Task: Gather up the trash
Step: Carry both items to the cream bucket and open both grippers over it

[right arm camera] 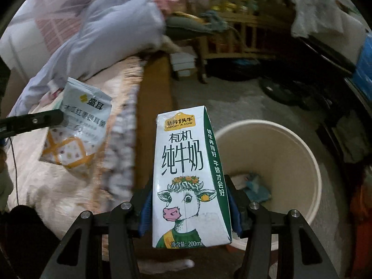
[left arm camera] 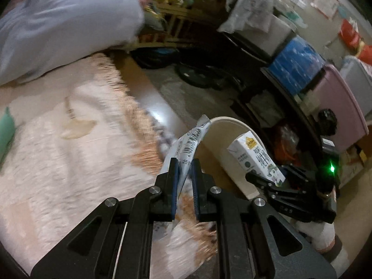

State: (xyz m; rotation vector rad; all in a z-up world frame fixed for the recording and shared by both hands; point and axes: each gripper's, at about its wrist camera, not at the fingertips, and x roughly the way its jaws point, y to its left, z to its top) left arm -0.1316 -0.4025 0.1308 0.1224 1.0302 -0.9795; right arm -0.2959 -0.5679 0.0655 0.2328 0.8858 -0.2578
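Left tool [left arm camera: 184, 167] clamps wrapper [left arm camera: 186, 144]; right tool [right arm camera: 189, 209] grips carton [right arm camera: 186, 174]. Both near bin [right arm camera: 290, 139], undropped; some trash already inside.

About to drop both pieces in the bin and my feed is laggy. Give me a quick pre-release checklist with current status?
1. Left gripper clamped on the snack pouch: ok.
2. Right gripper clamped on the milk carton: ok.
3. Bin open, with room inside: ok.
4. Carton over the bin opening: cannot tell; it looks near the rim's edge.
5. Pouch over the bin: not ok, mostly over the blanket.
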